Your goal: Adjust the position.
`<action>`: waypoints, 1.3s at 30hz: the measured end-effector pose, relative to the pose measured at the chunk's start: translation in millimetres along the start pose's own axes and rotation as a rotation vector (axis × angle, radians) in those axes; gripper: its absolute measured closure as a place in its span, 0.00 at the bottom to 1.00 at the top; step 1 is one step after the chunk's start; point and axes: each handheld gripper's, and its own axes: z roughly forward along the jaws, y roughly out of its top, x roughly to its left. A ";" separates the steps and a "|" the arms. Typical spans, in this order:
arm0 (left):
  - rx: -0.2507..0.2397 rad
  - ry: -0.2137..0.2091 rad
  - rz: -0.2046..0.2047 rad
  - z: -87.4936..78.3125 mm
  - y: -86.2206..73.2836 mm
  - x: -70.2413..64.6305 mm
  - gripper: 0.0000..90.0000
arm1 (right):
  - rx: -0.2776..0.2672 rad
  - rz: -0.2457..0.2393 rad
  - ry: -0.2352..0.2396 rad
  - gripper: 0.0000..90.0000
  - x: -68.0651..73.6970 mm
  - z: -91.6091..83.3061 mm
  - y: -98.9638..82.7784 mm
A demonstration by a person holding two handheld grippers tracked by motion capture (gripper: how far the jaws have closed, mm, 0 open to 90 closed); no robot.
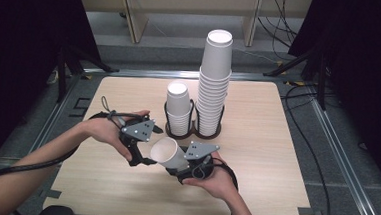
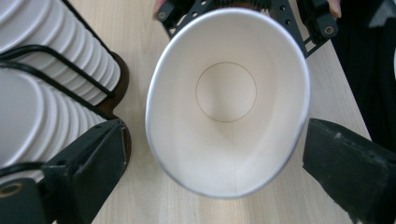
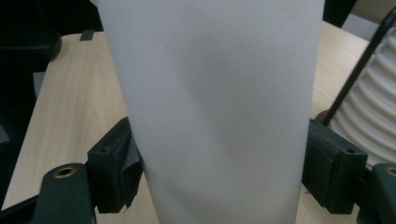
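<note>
A single white paper cup point(image 1: 166, 153) lies tilted above the table's front middle, mouth turned left. My right gripper point(image 1: 184, 168) is shut on its lower wall; in the right gripper view the cup's side point(image 3: 215, 93) sits squeezed between both pads. My left gripper point(image 1: 148, 146) faces the cup's mouth. In the left gripper view the oval rim and inside of the cup point(image 2: 226, 93) lie between the jaws of my left gripper point(image 2: 215, 140), which stand apart from the rim, open.
A black wire holder point(image 1: 192, 135) at the table's centre carries a short cup stack point(image 1: 177, 106) and a tall one point(image 1: 214, 84). Both stacks point(image 2: 42, 107) lie just left of my left gripper. The wooden table point(image 1: 256, 141) has black curtains and cables around it.
</note>
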 end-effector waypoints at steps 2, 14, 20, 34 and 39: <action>-0.069 0.035 -0.057 -1.6 -10.5 -4.7 0.03 | -0.034 0.018 -0.019 0.26 0.2 -2.7 -3.2; -0.450 0.218 -0.292 24.1 -48.1 -30.9 0.00 | -0.174 0.114 -0.132 0.25 -3.7 -18.5 -22.0; -0.578 0.251 -0.356 34.0 -46.8 -39.6 0.00 | -0.214 0.132 -0.164 0.25 -4.5 -23.0 -23.2; -0.696 0.321 -0.507 45.3 -53.6 -49.4 0.00 | -0.221 0.160 -0.198 0.25 -2.0 -28.2 -25.4; -0.699 0.330 -0.505 45.0 -50.5 -46.9 0.00 | -0.247 0.162 -0.187 0.25 -6.4 -27.0 -27.1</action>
